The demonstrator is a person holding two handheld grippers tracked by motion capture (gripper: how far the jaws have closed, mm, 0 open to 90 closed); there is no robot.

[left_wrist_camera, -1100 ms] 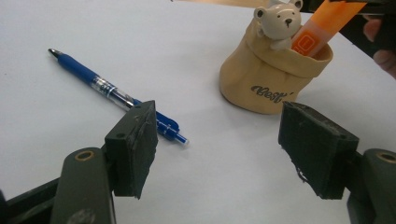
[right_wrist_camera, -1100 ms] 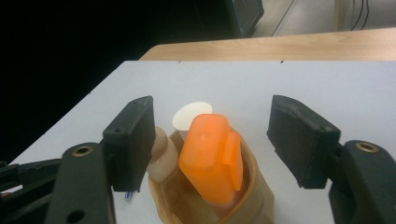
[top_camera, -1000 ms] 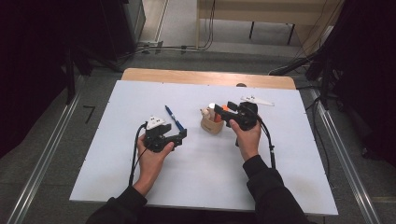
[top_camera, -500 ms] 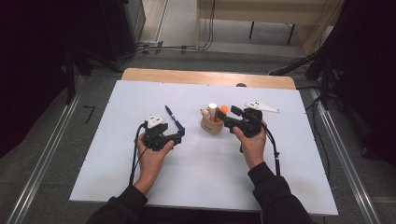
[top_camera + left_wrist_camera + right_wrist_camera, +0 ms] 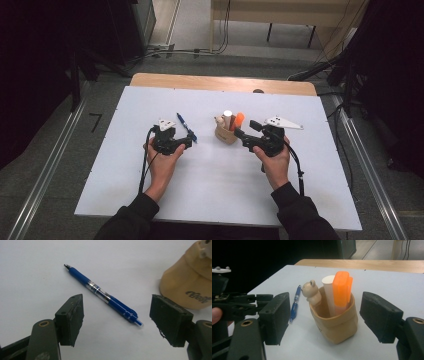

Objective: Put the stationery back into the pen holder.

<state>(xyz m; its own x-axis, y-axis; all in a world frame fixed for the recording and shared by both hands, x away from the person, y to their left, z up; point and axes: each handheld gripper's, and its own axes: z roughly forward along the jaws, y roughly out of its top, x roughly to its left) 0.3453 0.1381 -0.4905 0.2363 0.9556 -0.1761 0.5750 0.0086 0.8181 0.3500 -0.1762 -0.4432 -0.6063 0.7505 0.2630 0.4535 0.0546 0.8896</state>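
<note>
The bench point(image 5: 210, 165) is evenly and brightly lit from above, its white top without harsh glare. The room around it falls into deep darkness at both sides of the high view. Shadows under the pen point(image 5: 102, 295) and cup point(image 5: 334, 325) are soft and short. Both gripper views are slightly grainy, with the near jaws a little soft.

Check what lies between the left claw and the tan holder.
The blue pen lies on the table between the left claw and the tan holder, per the high view.

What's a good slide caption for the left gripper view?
Open left gripper hovers over a blue pen lying on the white table, tan cup beside.
</note>
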